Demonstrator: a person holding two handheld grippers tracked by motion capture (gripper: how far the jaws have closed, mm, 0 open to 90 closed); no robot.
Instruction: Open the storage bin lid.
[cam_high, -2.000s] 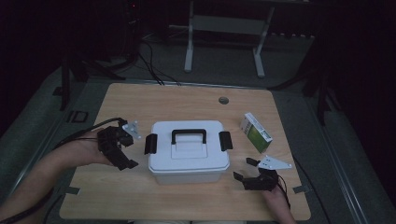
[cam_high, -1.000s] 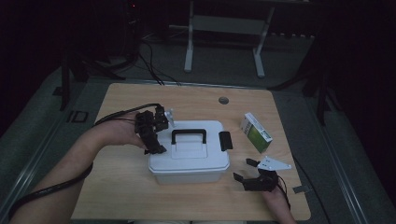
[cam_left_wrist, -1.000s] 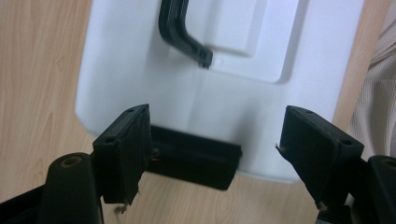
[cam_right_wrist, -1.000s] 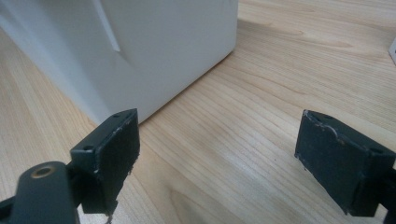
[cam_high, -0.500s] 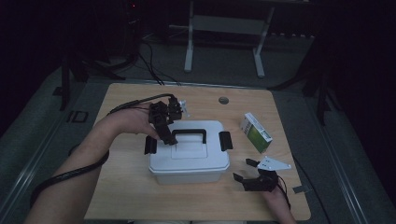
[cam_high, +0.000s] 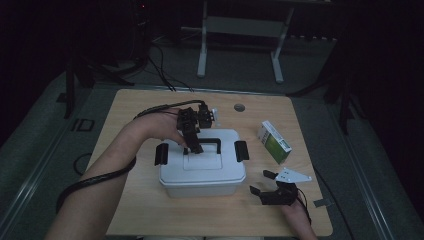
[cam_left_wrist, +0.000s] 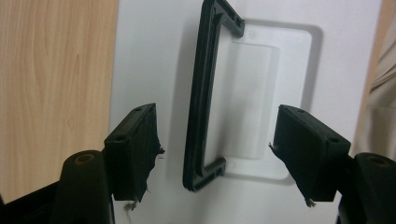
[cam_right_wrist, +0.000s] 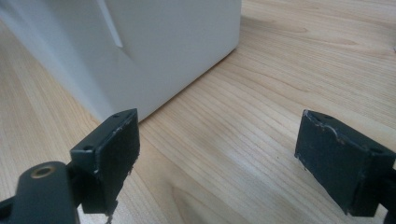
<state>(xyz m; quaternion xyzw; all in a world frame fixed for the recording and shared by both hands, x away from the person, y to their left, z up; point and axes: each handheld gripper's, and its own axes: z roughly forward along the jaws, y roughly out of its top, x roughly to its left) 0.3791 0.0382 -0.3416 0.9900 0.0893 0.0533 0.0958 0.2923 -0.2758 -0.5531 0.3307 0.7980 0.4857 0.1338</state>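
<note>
Wooden table (cam_high: 150, 215), white storage box (cam_high: 202, 172) sitting near its centre, lid on, black side latches (cam_high: 241, 150) down. Green-and-white carton (cam_high: 274, 141) lies right of the box, apart from it. Left gripper (cam_high: 195, 147) is over the lid, pointing down at the black handle (cam_left_wrist: 201, 98); the handle lies flat between the jaws, pads not touching it. Jaws apart but have just been narrowing. Right gripper (cam_high: 262, 185) sits low at the box's front right corner, jaws wide, nothing in them, bare wood between.
</note>
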